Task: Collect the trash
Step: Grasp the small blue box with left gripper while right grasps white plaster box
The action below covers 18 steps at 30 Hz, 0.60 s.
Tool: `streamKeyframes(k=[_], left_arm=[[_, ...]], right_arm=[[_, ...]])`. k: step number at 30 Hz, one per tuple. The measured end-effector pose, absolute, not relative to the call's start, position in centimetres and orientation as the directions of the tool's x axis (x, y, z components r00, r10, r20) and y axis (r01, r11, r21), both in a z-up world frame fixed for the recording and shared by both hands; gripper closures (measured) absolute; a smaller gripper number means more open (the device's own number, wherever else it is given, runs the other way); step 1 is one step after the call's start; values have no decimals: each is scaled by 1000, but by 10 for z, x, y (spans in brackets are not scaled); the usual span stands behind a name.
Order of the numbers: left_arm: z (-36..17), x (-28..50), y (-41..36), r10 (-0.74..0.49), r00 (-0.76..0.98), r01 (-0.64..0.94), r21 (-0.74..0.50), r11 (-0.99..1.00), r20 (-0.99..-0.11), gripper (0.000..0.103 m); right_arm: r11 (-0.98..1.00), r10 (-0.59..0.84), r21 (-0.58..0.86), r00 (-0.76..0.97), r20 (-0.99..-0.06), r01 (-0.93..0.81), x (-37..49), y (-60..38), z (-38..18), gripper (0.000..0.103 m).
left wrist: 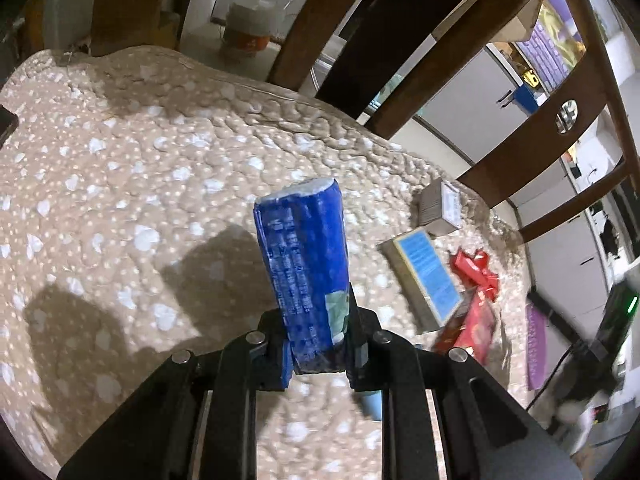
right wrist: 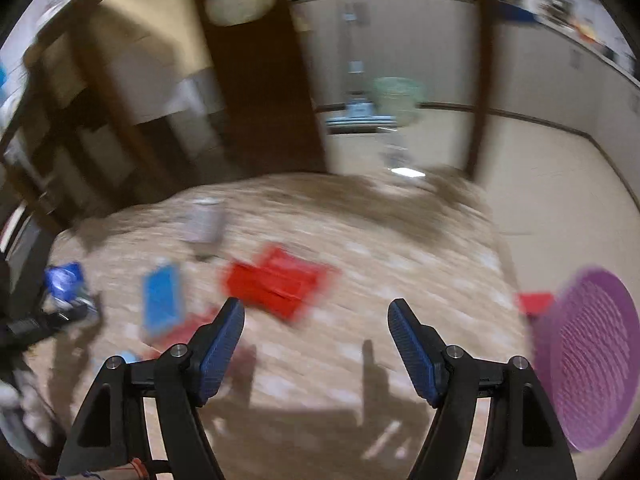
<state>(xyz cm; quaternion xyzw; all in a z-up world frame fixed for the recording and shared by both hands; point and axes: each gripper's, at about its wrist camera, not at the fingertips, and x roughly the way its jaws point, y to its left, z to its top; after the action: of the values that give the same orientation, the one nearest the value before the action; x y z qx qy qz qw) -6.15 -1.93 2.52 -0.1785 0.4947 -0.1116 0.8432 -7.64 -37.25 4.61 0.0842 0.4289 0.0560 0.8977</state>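
My left gripper (left wrist: 318, 316) is shut on the lower end of a crumpled blue packet (left wrist: 300, 248), which stands up from the jaws above the beige spotted tablecloth (left wrist: 140, 160). To its right lie a flat box with a blue label (left wrist: 426, 270), a red wrapper (left wrist: 476, 276), a red carton (left wrist: 468, 330) and a small grey carton (left wrist: 440, 208). The right wrist view is blurred. There my right gripper (right wrist: 316, 320) stands open with nothing between its fingers, just short of the red carton (right wrist: 276, 284). The blue-label box (right wrist: 162, 300) and the held blue packet (right wrist: 64, 280) are at its left.
A purple perforated basket (right wrist: 592, 360) sits off the table's right edge, with a red piece (right wrist: 534, 304) beside it. Dark wooden chairs (left wrist: 500, 92) stand along the table's far side. White cabinets and floor lie beyond.
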Motion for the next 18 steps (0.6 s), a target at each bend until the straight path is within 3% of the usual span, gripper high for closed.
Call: streamKeyframes(k=[6,12,13,14,15,18], left_arm=[[11,-63,-12,-389,486,41,-425,904,-783,85],[15,-65,-8,-440,467,78,-460,884,-767,85],[15,-65,-8,-441,465,81,-459,885,-768,85],[16,-65,-9,-440,463,84,-456,886,-769,85],[17,-65,-9,-439,463,86,-454,887,-770,85],[21,-68,-12,-433,469,94,-444,891,-770,85]], right_arm=[[985,168,158,588,-791,-68,-12,-302,49,18],[990,123,144,522,-844,0,44,-271,21,20],[990,119,142,508,-853,7,49,-271,16,26],[991,114,137,485,-867,12,55,-268,11,54],[990,120,142,461,-879,13,58,-266,7,67],[989,132,145,453,-882,-5,50,-265,9,67]])
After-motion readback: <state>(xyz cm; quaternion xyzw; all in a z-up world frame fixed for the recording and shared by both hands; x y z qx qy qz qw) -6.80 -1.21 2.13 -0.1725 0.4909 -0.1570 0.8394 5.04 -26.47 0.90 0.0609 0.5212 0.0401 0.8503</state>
